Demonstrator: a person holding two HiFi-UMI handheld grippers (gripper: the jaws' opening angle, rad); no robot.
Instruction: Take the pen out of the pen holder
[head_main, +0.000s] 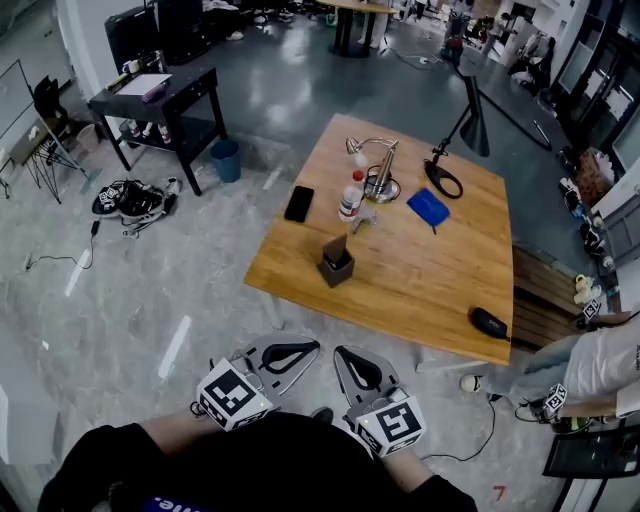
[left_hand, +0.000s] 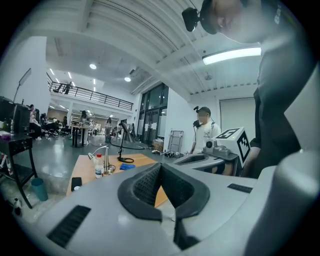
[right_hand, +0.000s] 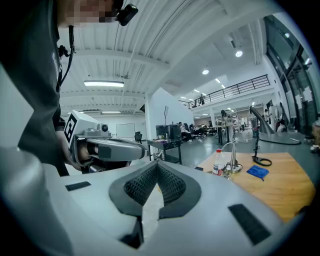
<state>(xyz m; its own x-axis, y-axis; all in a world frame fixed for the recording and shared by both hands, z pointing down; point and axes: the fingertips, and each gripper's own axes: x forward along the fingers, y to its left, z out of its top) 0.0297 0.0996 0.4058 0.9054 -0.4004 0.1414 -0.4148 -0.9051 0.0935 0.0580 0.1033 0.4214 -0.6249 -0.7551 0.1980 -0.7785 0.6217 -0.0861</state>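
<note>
The pen holder (head_main: 336, 266) is a small dark square box near the front-left edge of the wooden table (head_main: 440, 290). A dark pen stands up out of it. Both grippers hang low near my body, off the table and well short of the holder. My left gripper (head_main: 314, 346) is shut, tips together, nothing between them; it appears again in its own view (left_hand: 160, 165). My right gripper (head_main: 341, 351) is beside it, also shut and empty (right_hand: 157, 164). The holder is hidden behind the jaws in both gripper views.
On the table are a black phone (head_main: 298, 203), a plastic bottle (head_main: 350, 196), a metal stand (head_main: 380, 172), a blue cloth (head_main: 428, 209), a black desk lamp (head_main: 462, 128) and a dark mouse (head_main: 489, 322). A person (head_main: 598, 368) crouches at the right. A black side table (head_main: 160, 98) stands far left.
</note>
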